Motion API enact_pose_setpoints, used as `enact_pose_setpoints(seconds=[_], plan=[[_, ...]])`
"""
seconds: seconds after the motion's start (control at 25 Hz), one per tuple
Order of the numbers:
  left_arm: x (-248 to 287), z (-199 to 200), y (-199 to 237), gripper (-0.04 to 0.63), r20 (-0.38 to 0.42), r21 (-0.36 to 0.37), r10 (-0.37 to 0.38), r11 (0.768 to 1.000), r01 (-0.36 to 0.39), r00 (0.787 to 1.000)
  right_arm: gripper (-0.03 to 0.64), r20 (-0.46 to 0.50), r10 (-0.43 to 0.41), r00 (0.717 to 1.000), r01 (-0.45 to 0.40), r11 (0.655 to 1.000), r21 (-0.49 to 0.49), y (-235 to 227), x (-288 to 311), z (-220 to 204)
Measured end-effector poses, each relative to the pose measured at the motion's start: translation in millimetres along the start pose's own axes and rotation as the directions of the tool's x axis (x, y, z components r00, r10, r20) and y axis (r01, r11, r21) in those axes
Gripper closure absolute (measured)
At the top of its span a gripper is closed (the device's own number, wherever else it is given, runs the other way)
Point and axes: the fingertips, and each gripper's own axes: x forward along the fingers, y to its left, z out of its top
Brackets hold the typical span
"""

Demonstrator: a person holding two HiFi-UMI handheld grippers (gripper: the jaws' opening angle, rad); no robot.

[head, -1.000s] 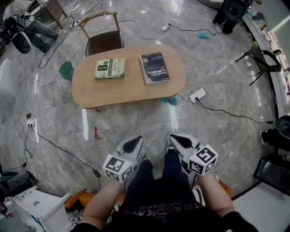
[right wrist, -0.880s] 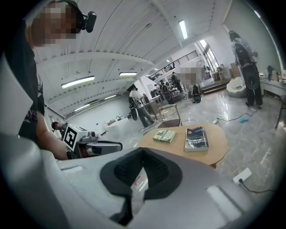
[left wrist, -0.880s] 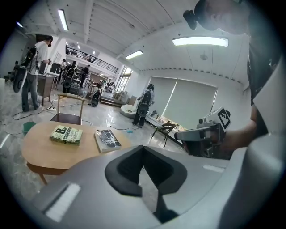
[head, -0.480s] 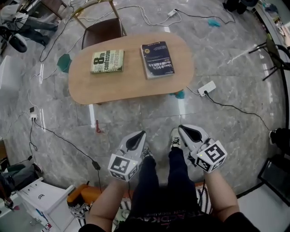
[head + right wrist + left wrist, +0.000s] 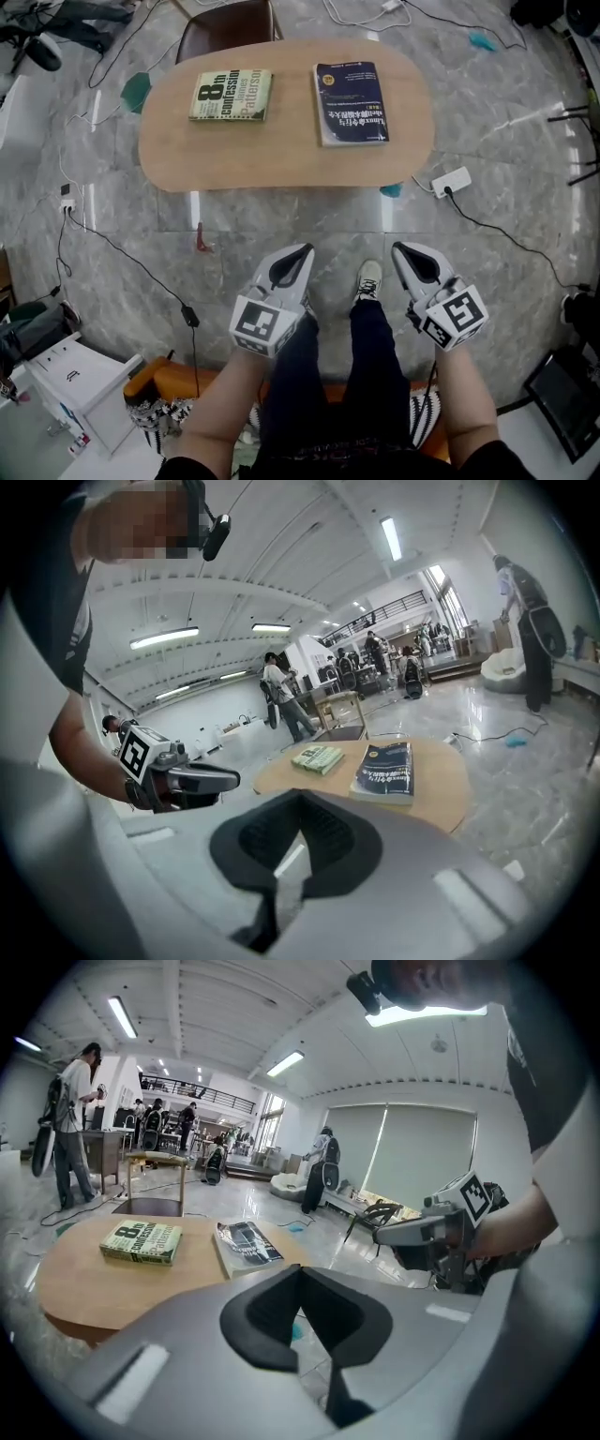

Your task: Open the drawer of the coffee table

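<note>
Matt pale-wood coffee table (image 5: 281,157), glossy stone-look floor (image 5: 300,220) — smooth paper-covered green book (image 5: 231,95), blue book (image 5: 350,102)

two books lie side by side on the coffee table (image 5: 281,159), a chair (image 5: 225,28) behind it.

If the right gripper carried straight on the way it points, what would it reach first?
The shut right gripper would probably meet the near edge of the oval light wooden coffee table; depth is unclear, so the grey marble floor may come first.
</note>
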Motion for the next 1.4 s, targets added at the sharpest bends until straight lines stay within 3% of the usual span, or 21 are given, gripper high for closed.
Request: enact_pose_setpoints(seconds=[0.24,0.68,1.12,1.4], plan=[[32.4,-52.2,33.8,0.594,0.005,0.003,0.021,1.000,-0.021,1.000,0.615,0.007,-0.022,1.000,0.023,0.998,-0.052,-32.9,39.2,-44.5],[108.7,-163.3,83.5,0.594,-0.016,0.033,0.003,0.999,-0.003,1.000,0.615,-0.002,-0.157,0.988,0.157,0.987,-0.045,-139.4,79.2,-152.2],[164.7,-211.1,121.6,0.594,0.040,0.108,-0.028,0.994,0.024,0.999,0.615,0.078,-0.225,0.971,0.227,0.973,-0.027,-205.4,109.2,-205.9],[191.8,-225.9,135.1,0.594,0.076,0.114,-0.030,0.993,0.021,0.997,0.615,0.114,-0.247,0.962,0.251,0.968,-0.026,-230.8,121.0,-232.6]])
